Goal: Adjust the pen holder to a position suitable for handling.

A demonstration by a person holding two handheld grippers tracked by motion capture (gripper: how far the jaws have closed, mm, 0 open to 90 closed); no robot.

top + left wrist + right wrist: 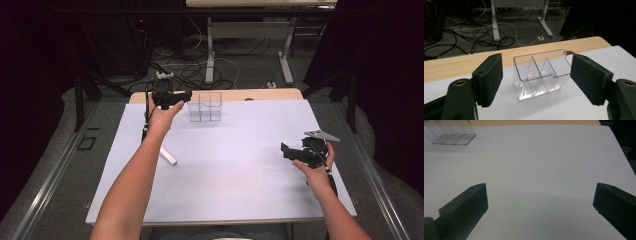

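A clear plastic organizer [205, 106] with several compartments stands upright at the far middle of the white sheet [235, 165]. My left gripper [184, 96] is held just left of it, jaws pointing at it. In the left gripper view the organizer [540, 75] sits a little beyond the open left gripper [534, 60], framed by the two jaws but untouched. My right gripper [287, 150] hovers at the right side of the sheet, pointing left and open. In the right gripper view that gripper [540, 186] holds nothing over bare sheet, and the organizer [451, 133] is far off at the upper left.
A short white bar [168, 157] lies on the sheet beside the left forearm. The wooden tabletop [260, 94] shows as a strip beyond the sheet's far edge. Cables [195, 70] and desk legs [286, 60] cover the floor behind the table.
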